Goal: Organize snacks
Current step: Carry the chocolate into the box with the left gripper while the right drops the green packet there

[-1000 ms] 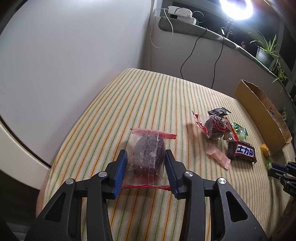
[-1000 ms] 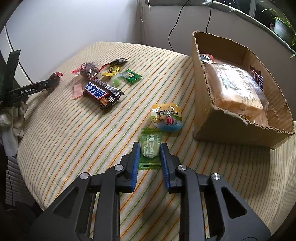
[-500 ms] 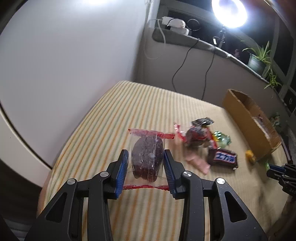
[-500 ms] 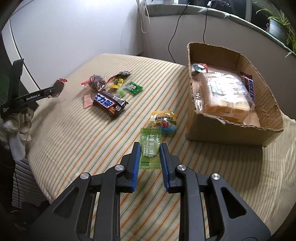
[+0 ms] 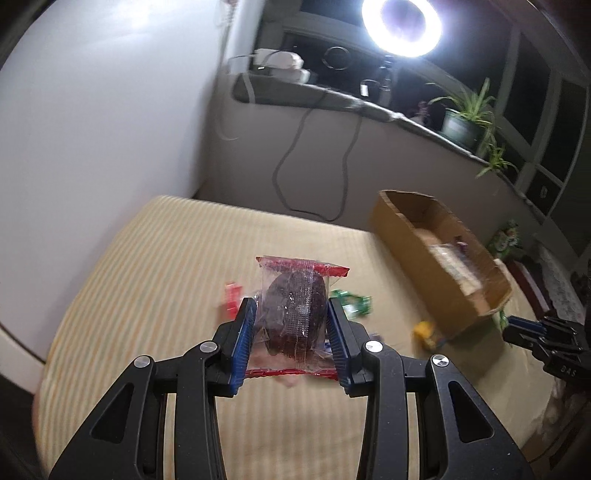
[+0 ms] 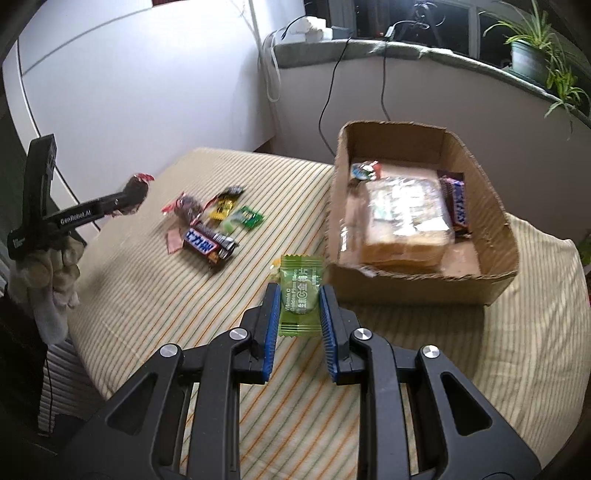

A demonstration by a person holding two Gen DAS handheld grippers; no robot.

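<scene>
my left gripper (image 5: 290,334): closed on a clear packet with red sealed ends (image 5: 295,314), a dark lump inside; blue pads press both long sides; packet held clear above the bed.
my right gripper (image 6: 298,325): clamped tight on a green candy sachet (image 6: 298,295), pads on its left and right edges, sachet upright and off the cloth.
left gripper seen from the right wrist: at far left (image 6: 135,194), gripped by my gloved hand (image 6: 51,273), packet at its tip.
right gripper seen from the left wrist: fingertips only, at the right edge (image 5: 517,325).
surface: striped bedcover (image 6: 147,295), cream with green and orange lines.
cardboard box (image 6: 495,236): open top, on the bedcover to the right of the loose snacks; front wall torn along its rim.
box contents: wrapped loaf of sliced bread (image 6: 402,218), a dark chocolate bar (image 6: 458,203) against the right wall, a small round packet (image 6: 364,170) at the back left corner.
loose snacks: black chocolate bar (image 6: 208,243), pink wrapper (image 6: 173,240) touching its left end, dark red-ended packet (image 6: 186,205), yellow-black wrapper (image 6: 223,203), green sachet (image 6: 247,218), all clustered left of the box.
small yellow packet (image 5: 424,330): just beside the box's near corner; blurred.
background: ring light (image 5: 402,23), potted plant (image 6: 532,48) on the sill.
</scene>
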